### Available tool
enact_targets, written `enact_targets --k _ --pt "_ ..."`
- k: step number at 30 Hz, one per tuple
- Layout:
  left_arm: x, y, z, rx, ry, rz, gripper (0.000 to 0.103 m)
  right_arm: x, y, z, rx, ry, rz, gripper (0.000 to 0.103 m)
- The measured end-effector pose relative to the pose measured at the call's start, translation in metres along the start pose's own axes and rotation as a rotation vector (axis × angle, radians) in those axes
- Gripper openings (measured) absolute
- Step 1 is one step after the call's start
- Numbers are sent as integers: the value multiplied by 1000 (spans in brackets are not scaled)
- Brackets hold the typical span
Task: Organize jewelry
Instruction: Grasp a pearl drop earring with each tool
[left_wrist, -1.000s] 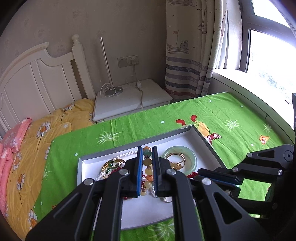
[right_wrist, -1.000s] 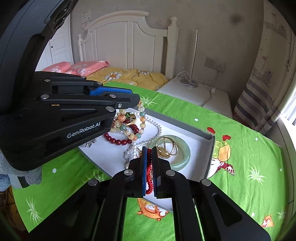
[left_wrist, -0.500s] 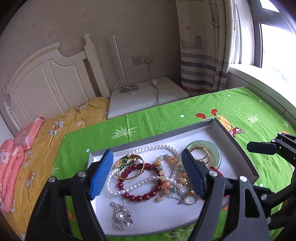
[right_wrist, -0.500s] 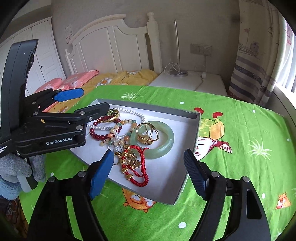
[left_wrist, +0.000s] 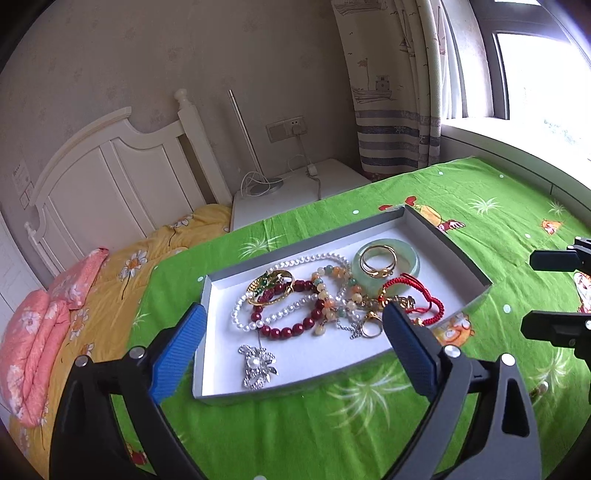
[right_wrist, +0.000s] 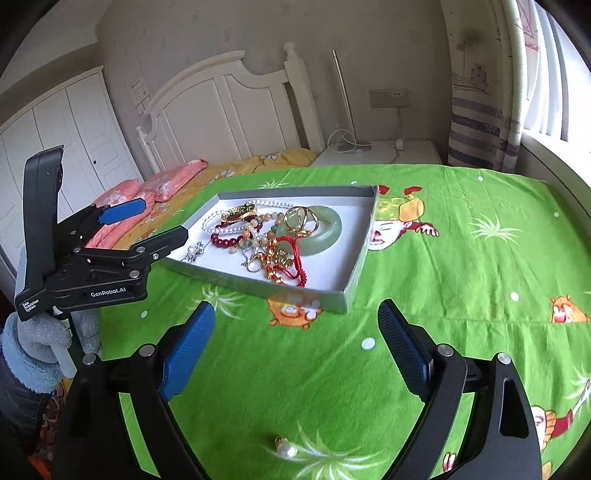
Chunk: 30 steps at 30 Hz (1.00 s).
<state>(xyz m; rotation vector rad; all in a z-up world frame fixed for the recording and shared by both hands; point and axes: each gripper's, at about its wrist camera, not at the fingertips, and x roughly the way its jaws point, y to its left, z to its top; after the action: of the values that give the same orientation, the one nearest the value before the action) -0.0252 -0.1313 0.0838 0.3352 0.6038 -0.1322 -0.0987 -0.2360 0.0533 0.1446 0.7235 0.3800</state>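
A grey tray (left_wrist: 295, 247) (right_wrist: 354, 273) lies on the green cloth and holds a tangle of jewelry: a jade bangle (left_wrist: 406, 254) (right_wrist: 328, 229) with gold rings on it, a pearl strand (left_wrist: 280, 310), a dark red bead bracelet (left_wrist: 291, 330) (right_wrist: 229, 242), a red cord bracelet (left_wrist: 424, 295) (right_wrist: 291, 271) and a silver brooch (left_wrist: 256, 365) (right_wrist: 194, 254). My left gripper (left_wrist: 291, 350) is open, just in front of the tray. My right gripper (right_wrist: 295, 347) is open above the cloth near the tray's front corner. A loose pearl pendant (right_wrist: 285, 449) lies on the cloth below it.
The green cartoon-print cloth (right_wrist: 461, 277) covers the table. A bed with yellow bedding and pink pillows (left_wrist: 44, 332) is to the left. A white nightstand (left_wrist: 295, 192) with a lamp and cable stands behind. Curtain and window are at right.
Both grippers went from shut among the jewelry to open, and pulled back from the tray. The jewelry pile now shows in full.
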Motion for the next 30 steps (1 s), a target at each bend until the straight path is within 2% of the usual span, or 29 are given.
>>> enact_targets --k 2,7,14,17,20,22,24,30 --pt "-10 0 -12 -27 8 -12 96 -5 0 -12 5 9 -11 86" --pt "-30 -2 -42 -29 17 16 96 -15 -5 -33 56 26 -15 86" --pt "-41 16 -75 -95 50 23 96 -25 -6 -47 85 23 -32 86" --pt "-46 24 -87 -130 65 21 96 -25 1 -53 55 50 -51 86" --pt "-57 31 -101 -184 80 -27 96 -23 12 -59 -1 92 -68 86" --pt "-66 31 -112 -194 88 -94 96 -19 21 -63 -49 133 -82 86" --pt "-75 24 -121 -173 85 -148 96 -16 29 -67 -96 156 -94 86" --pt "-94 -7 -136 -64 60 -240 96 -10 40 -73 -164 197 -89 80"
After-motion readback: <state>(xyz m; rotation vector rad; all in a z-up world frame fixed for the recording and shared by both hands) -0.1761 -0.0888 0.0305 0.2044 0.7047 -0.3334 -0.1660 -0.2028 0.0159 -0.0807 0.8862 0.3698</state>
